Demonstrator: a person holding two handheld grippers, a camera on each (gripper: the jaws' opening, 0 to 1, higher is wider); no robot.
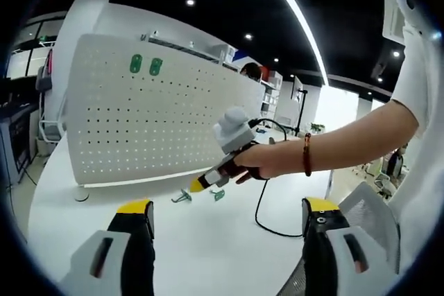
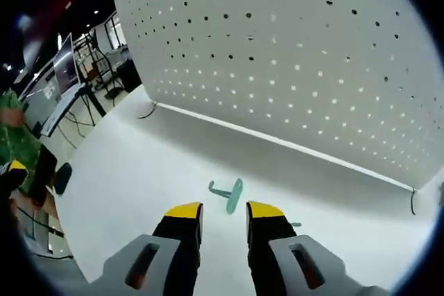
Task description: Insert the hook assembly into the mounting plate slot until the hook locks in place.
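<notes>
Right gripper (image 2: 223,213) poised over a hook (image 2: 227,193) on the tabletop (image 2: 132,185).

Its jaws stand a little apart, empty, the teal hook lying just beyond them at 12 o'clock before the pegboard (image 2: 298,53). The left gripper (image 1: 225,214) is wide apart and empty; ahead, a hand (image 1: 267,159) holds the right gripper above two hooks (image 1: 182,197), with two green plates (image 1: 146,65) on the pegboard at 11 o'clock.

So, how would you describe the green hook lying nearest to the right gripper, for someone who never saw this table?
Find the big white perforated pegboard standing on the white table. On the table in front of it, just ahead of the right gripper, lies a small teal-green plastic hook. It has a flat oval plate with a thin bent arm sticking out sideways.
</notes>
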